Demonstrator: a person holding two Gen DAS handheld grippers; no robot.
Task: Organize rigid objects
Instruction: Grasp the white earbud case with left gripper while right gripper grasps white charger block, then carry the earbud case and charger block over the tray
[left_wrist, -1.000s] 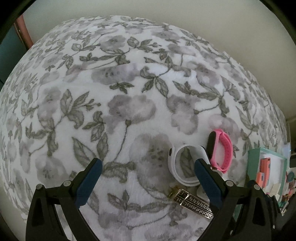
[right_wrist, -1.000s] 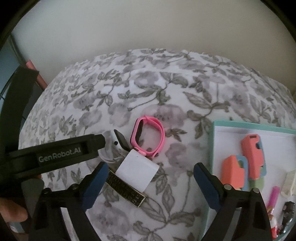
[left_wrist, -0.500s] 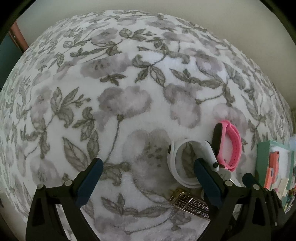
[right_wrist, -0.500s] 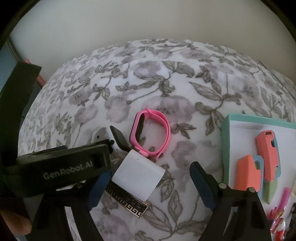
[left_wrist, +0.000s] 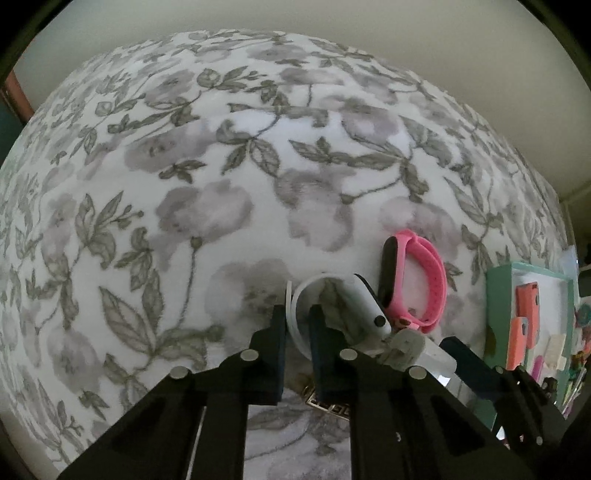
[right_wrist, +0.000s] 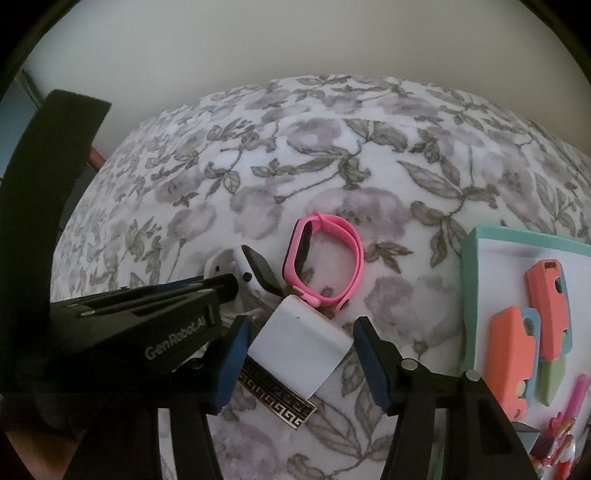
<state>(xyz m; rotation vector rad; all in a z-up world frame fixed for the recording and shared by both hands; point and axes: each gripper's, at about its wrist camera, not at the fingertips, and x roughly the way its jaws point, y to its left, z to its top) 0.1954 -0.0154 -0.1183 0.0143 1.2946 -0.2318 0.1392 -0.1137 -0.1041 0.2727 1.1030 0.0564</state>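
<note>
On the floral cloth lie a white watch (left_wrist: 364, 301), a pink band (left_wrist: 417, 280), a white charger block (right_wrist: 301, 341) and a gold-patterned clip (right_wrist: 277, 400). My left gripper (left_wrist: 297, 328) is shut on the white watch's strap. It shows in the right wrist view (right_wrist: 221, 291) at the left, over the white watch (right_wrist: 243, 267). My right gripper (right_wrist: 301, 356) is open, its fingers on either side of the charger block, apart from it. The pink band (right_wrist: 325, 262) lies just beyond.
A teal-rimmed white tray (right_wrist: 469, 295) at the right holds coral and blue cases (right_wrist: 524, 339) and small pink items; it also shows in the left wrist view (left_wrist: 495, 295). A pale wall rises behind the table.
My left gripper has closed on the white watch's strap. My right gripper has moved forward and down, so its fingers now flank the charger block.
</note>
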